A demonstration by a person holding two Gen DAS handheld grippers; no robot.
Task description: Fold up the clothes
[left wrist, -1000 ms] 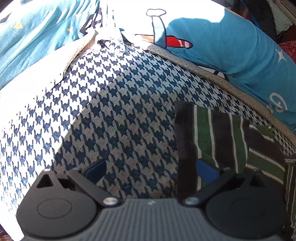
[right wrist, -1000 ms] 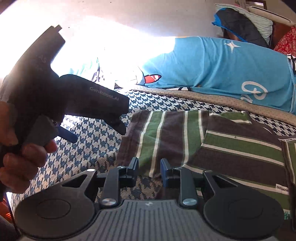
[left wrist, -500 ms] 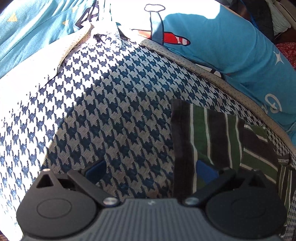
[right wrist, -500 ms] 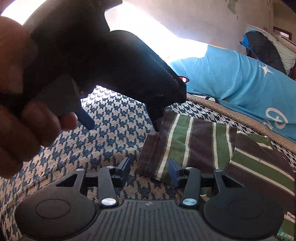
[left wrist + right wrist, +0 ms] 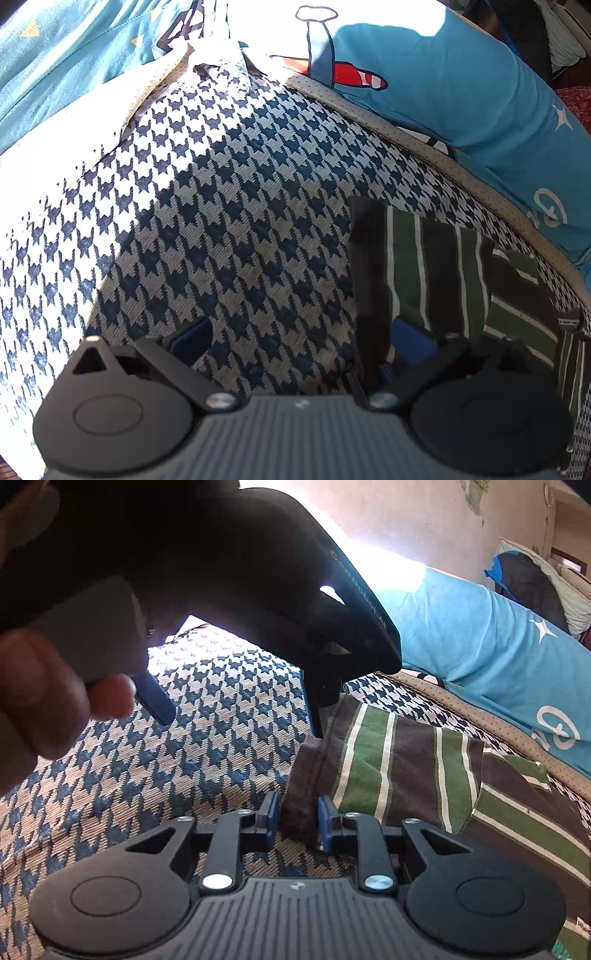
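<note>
A striped garment (image 5: pixel 406 775) in green, brown and white lies partly folded on the houndstooth bedspread (image 5: pixel 221 709). My right gripper (image 5: pixel 297 814) is low over its near left corner. Its jaws are closing, the dark hem is bunched between the blue pads, and they press on it. In the left wrist view the same garment (image 5: pixel 436 266) lies at the right. My left gripper (image 5: pixel 301 338) is open wide, with the garment's left hem just inside its right finger (image 5: pixel 410 341). In the right wrist view the left gripper (image 5: pixel 240 722) hangs over the hem in a hand (image 5: pixel 48 701).
A blue pillow (image 5: pixel 491 646) with cartoon print runs along the back of the bed, also seen as the blue pillow (image 5: pixel 461 96). More bedding (image 5: pixel 532 576) is piled at the far right by the wall. Bright sunlight falls on the bedspread (image 5: pixel 207 206) at the left.
My right gripper moved left and down to the garment's near left corner. Its jaws widened, then narrowed onto the hem. The left gripper stayed open in place.
</note>
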